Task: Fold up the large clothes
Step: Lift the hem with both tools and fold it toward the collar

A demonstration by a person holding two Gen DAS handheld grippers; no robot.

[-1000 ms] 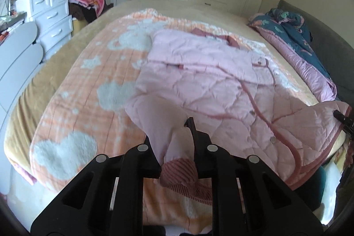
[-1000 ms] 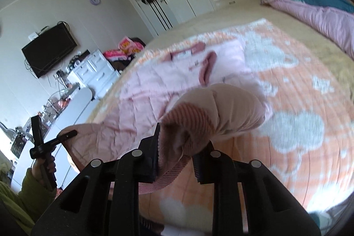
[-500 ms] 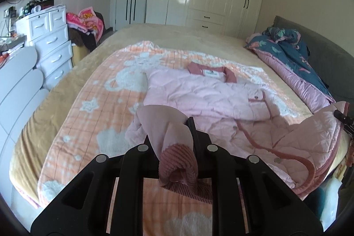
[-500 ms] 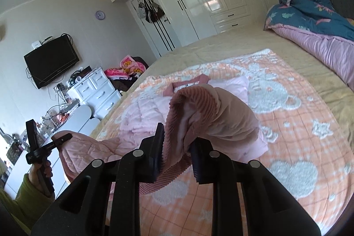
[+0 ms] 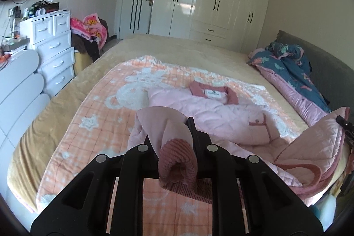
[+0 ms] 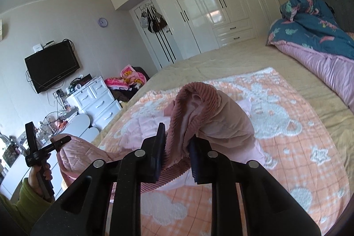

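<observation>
1. Our left gripper (image 5: 171,136) pinches one ribbed cuff (image 5: 178,160).
2. Our right gripper (image 6: 177,138) pinches the other cuff (image 6: 194,94).
3. The pink coat (image 5: 216,116) lies on the bed (image 5: 177,48), straight ahead of both grippers, collar (image 5: 213,93) at the far end.
4. It looks soft, quilted and puffy, and its near end hangs lifted from our grippers.

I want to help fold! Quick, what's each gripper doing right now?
Left gripper: shut on a ribbed cuff of the pink jacket.
Right gripper: shut on the other cuff.
</observation>
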